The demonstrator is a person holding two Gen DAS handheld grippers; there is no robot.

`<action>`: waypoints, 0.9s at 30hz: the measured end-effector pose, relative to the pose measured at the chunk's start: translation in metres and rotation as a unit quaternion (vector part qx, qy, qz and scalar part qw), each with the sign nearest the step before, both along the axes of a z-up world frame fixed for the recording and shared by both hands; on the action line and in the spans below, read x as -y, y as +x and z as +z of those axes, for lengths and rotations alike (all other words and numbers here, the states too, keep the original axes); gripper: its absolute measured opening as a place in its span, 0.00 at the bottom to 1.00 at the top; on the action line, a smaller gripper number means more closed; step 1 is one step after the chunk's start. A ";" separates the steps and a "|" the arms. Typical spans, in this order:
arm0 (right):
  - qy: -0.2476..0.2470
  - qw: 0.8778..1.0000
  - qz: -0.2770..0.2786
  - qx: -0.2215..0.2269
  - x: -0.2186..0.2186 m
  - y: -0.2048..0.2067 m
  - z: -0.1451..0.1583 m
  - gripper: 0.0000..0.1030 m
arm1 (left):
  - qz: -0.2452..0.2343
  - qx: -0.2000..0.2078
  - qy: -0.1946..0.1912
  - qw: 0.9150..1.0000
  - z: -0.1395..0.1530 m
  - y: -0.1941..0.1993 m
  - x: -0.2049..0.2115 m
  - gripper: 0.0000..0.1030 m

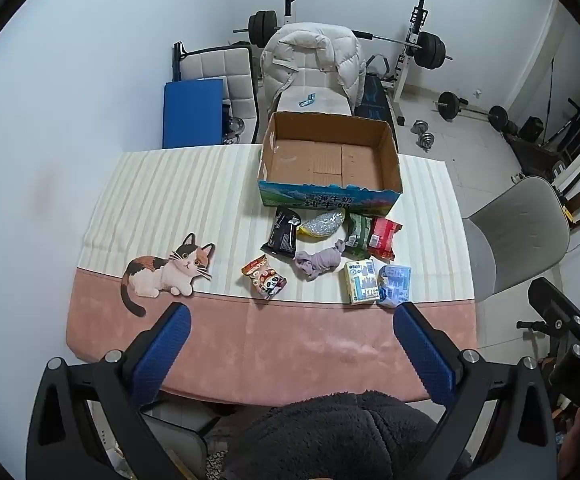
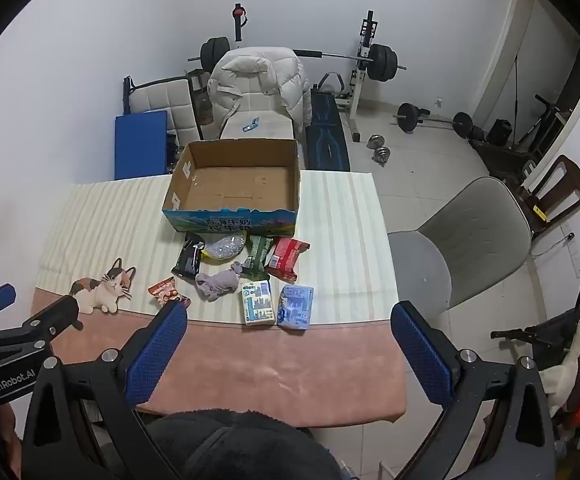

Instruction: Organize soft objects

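1. At the counter's [image 1: 290,344] 12 o'clock edge, an empty box [image 1: 330,160] is seen.
2. Packets [image 1: 283,232] and a sock [image 1: 318,264] are clustered just at the box's 6 o'clock.
3. Left gripper [image 1: 292,320] and right gripper [image 2: 287,318] fingers are spread wide; nothing is held.

Soft packets [image 1: 383,237] and sock [image 1: 317,265] lie before empty box [image 1: 330,198].

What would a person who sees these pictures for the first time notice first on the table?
Most striking is the open cardboard box, empty, at the far edge of the table. Just in front of it lies a cluster of soft packets around a crumpled grey sock. A cat picture on the tablecloth sits to the left, and both hand-held grippers hang wide open above the near edge.
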State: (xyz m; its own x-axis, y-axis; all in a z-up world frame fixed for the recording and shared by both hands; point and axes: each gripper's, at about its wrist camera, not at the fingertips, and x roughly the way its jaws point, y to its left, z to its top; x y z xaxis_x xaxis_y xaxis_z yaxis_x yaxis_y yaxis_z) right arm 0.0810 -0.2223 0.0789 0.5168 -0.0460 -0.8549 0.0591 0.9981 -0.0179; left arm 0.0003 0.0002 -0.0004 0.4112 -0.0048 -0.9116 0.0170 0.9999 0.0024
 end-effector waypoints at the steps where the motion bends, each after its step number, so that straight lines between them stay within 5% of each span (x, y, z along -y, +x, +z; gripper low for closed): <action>1: 0.001 1.000 0.000 0.000 0.000 0.000 0.000 1.00 | -0.001 0.003 -0.002 1.000 0.000 0.000 0.000 1.00; 27: -0.001 1.000 -0.002 0.002 0.002 0.004 0.004 1.00 | -0.005 0.020 -0.001 1.000 0.005 -0.001 0.010 1.00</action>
